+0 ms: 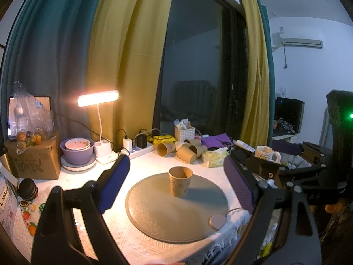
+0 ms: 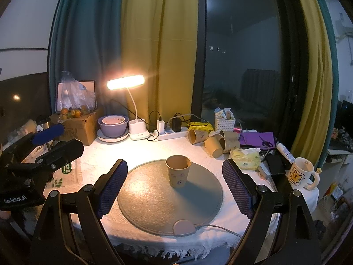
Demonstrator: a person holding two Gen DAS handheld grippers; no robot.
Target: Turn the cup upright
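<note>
A brown paper cup [image 1: 179, 183] stands upright, mouth up, on a round grey mat [image 1: 176, 207]; it also shows in the right wrist view [image 2: 177, 170] on the mat [image 2: 169, 198]. My left gripper [image 1: 176, 181] is open and empty, its blue pads wide apart, held back from the cup. My right gripper [image 2: 175, 181] is open and empty, also short of the cup. The left gripper's body [image 2: 33, 154] shows at the left of the right wrist view, and the right gripper's body [image 1: 297, 165] shows at the right of the left wrist view.
Several paper cups [image 2: 211, 141] lie on their sides at the back right. A lit desk lamp [image 2: 125, 81], purple bowls [image 2: 113, 124], a power strip [image 2: 172, 132], a cardboard box [image 2: 77, 125], a tissue pack [image 2: 245, 158] and a bear mug [image 2: 301, 173] ring the mat.
</note>
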